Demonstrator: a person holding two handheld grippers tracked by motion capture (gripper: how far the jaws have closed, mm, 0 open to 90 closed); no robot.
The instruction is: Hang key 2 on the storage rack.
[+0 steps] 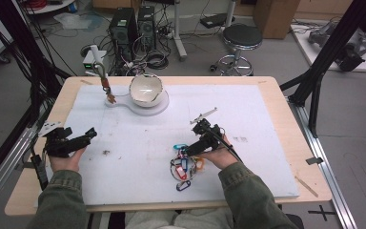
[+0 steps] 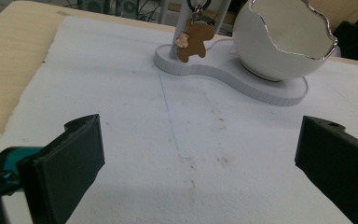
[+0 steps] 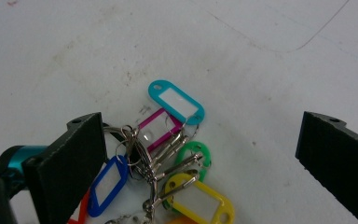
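A bunch of coloured key tags on metal rings (image 1: 183, 168) (image 3: 165, 158) lies on the white mat near the front middle. My right gripper (image 1: 187, 151) (image 3: 200, 158) hovers just over the bunch, jaws wide open around it with nothing gripped. My left gripper (image 1: 91, 134) (image 2: 198, 163) is held at the left side of the mat, open and empty, pointing toward the stand. A white base (image 1: 143, 106) (image 2: 242, 79) at the back carries an eggshell-shaped white bowl (image 1: 146, 89) (image 2: 284, 39) and a post with a brown bear-shaped key charm (image 1: 106, 86) (image 2: 193, 39) hanging from it.
The white mat (image 1: 248, 119) covers most of the wooden table (image 1: 290, 138). A small dark speck (image 1: 106, 152) lies on the mat near the left hand. Behind the table stand computer towers (image 1: 124, 28), cables and a stool (image 1: 240, 40). Black frame bars rise at both sides.
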